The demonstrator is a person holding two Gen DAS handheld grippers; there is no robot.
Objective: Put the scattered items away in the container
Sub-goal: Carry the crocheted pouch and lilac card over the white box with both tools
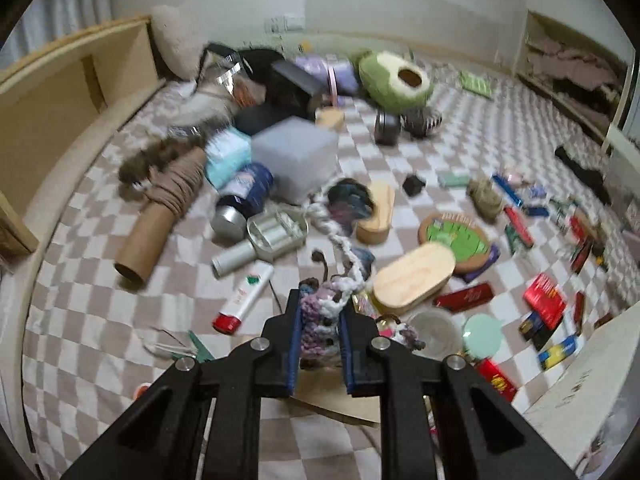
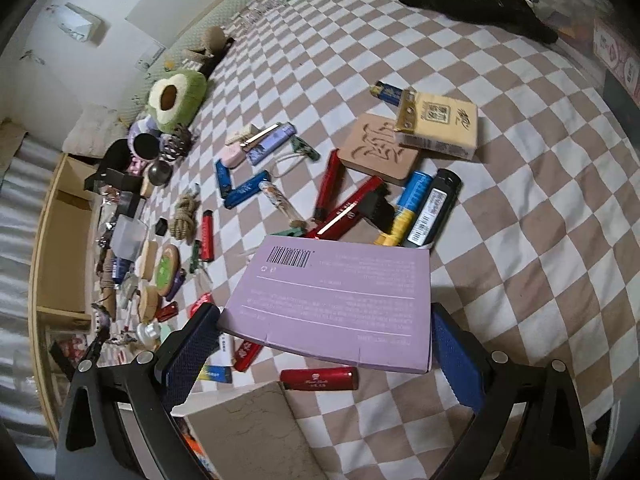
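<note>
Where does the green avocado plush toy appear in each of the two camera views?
Left wrist view: the avocado plush lies at the upper centre-right, far end of the checkered blanket.
Right wrist view: it sits at the upper left, near the wall.
Shared landmark: the round green-topped wooden disc.

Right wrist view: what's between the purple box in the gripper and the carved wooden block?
Red tubes and a black clip lie between the purple box and the wooden block, on the right wrist view.
</note>
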